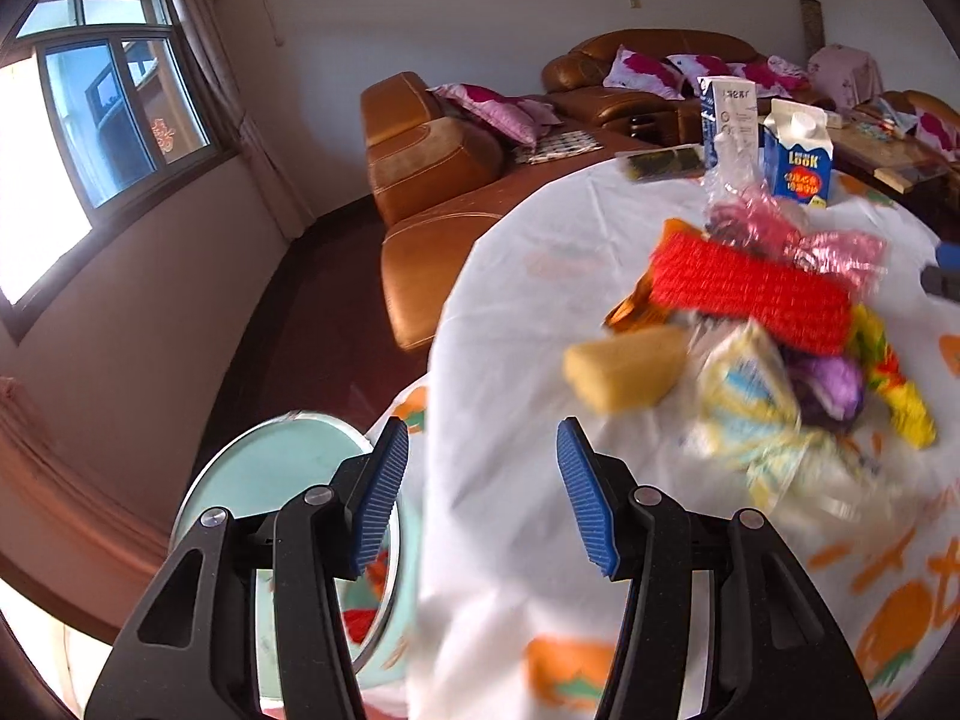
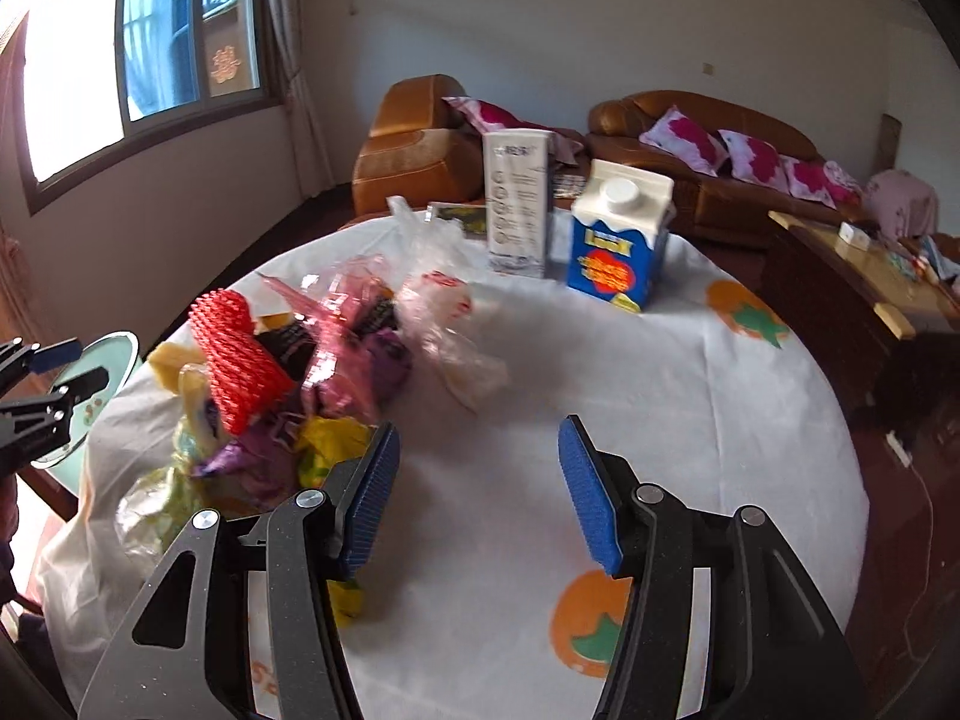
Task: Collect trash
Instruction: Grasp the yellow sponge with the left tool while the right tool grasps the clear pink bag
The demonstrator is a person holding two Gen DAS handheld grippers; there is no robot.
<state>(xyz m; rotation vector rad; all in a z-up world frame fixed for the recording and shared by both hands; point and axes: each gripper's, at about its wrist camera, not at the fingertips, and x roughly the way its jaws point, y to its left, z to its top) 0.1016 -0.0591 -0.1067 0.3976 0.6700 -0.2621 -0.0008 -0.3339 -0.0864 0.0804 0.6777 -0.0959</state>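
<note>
While the heap of mixed trash lies on the white orange-printed cloth of the round bench, both tools hang over the bench's near edge, and neither touches anything.

Right wrist view: heap sits left of centre, up and to the left of the right tool. The tool's left pad is just beside the yellow wrapper at the heap's near edge, apart from it as far as can be told. The red foam net sleeve tops the heap, its long axis running from upper left to lower right. Pink crinkled film and a clear plastic bag trail toward the two cartons. Right tool: jaws about half open, empty, only cloth between the pads.

Left wrist view: heap sits right of centre, up and to the right of the left tool. Nearest piece is a pale yellow sponge-like block, blurred. Left tool: jaws about half open, empty. The pale green round bin stands just off the bench edge, behind the tool's left finger, lower left of frame.

Judgement: the right tool is nearer the heap; the left is nearer the bin. Pieces would travel left across the bench edge.

Tall white carton and blue-and-white gable-top carton stand upright at the far side, well apart from both tools.
</note>
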